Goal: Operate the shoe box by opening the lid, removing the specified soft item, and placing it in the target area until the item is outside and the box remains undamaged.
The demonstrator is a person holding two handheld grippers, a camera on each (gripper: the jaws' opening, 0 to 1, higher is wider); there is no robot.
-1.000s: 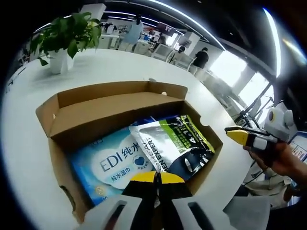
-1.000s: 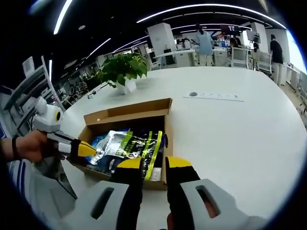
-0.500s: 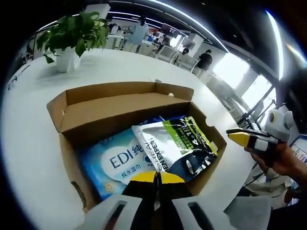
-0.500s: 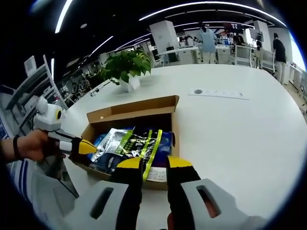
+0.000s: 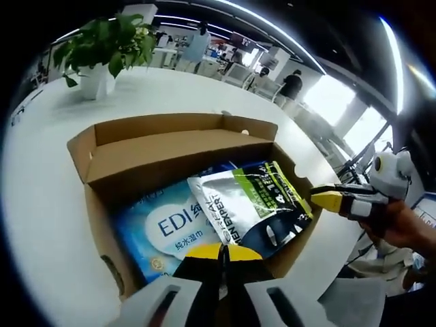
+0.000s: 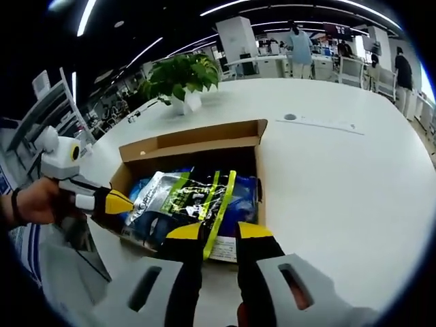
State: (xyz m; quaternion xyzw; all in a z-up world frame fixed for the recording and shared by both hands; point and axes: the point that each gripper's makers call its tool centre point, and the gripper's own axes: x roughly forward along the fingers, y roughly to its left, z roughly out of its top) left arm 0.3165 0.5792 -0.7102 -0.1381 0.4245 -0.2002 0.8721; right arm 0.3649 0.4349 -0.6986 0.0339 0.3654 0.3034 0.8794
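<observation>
The green pouch [image 6: 187, 204] lies just ahead of your right gripper [image 6: 219, 231], jaws a little apart; your left gripper [image 5: 221, 252] is clenched.

left tongs [image 5: 221, 253] closed, right tongs [image 6: 219, 231] slightly parted

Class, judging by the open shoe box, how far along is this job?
Done: the brown cardboard shoe box is open. In hand: nothing; the left gripper and right gripper hover beside it. Left: lifting out the silver-green pouch lying on the blue wipes pack.
</observation>
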